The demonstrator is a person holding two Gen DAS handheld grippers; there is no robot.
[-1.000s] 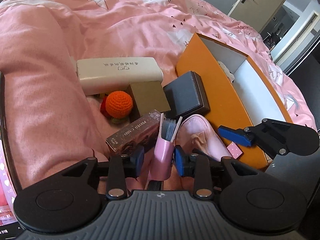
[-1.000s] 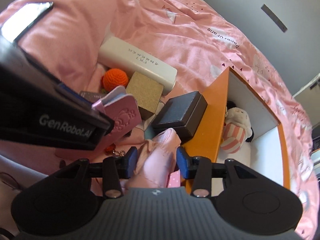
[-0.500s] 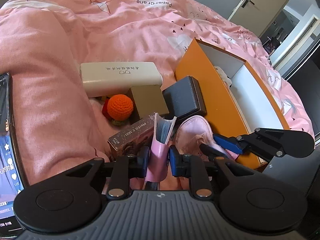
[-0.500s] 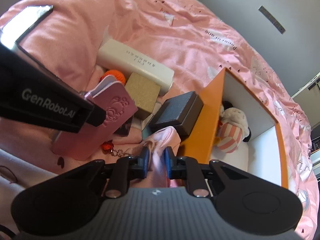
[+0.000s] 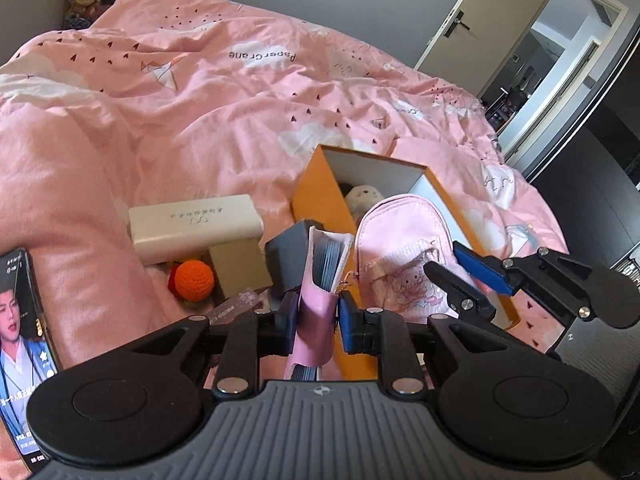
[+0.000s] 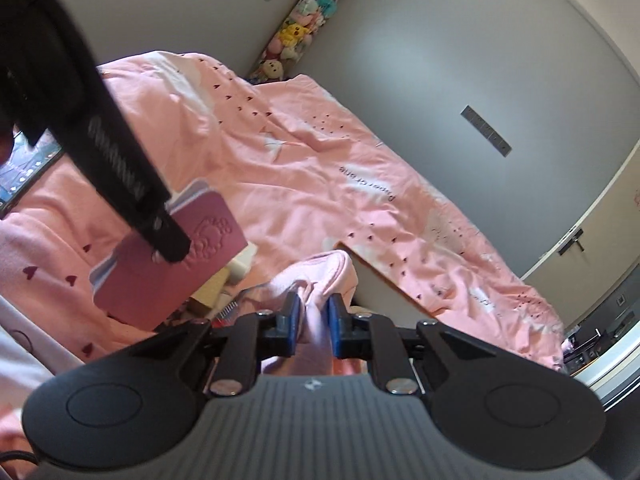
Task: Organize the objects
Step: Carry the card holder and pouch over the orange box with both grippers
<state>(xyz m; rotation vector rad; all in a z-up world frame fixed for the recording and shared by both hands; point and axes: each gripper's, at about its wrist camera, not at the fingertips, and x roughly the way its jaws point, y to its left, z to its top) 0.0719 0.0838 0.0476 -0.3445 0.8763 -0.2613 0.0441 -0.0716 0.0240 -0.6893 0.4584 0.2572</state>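
I am pinching the pink card holder [image 5: 316,304] upright in my left gripper [image 5: 315,316], both pads pressing its sides. My right gripper [image 6: 313,320] is squeezing the pink pouch [image 5: 404,256] by its fabric, holding it just in front of the orange box [image 5: 320,196] on the pink bedding [image 5: 200,120]. Left of the box, the cream case [image 5: 196,228], orange ball [image 5: 195,280] and brown box [image 5: 240,268] are lying together.

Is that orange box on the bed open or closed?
Open. The orange box has no lid on; its white inside and a plush toy show.
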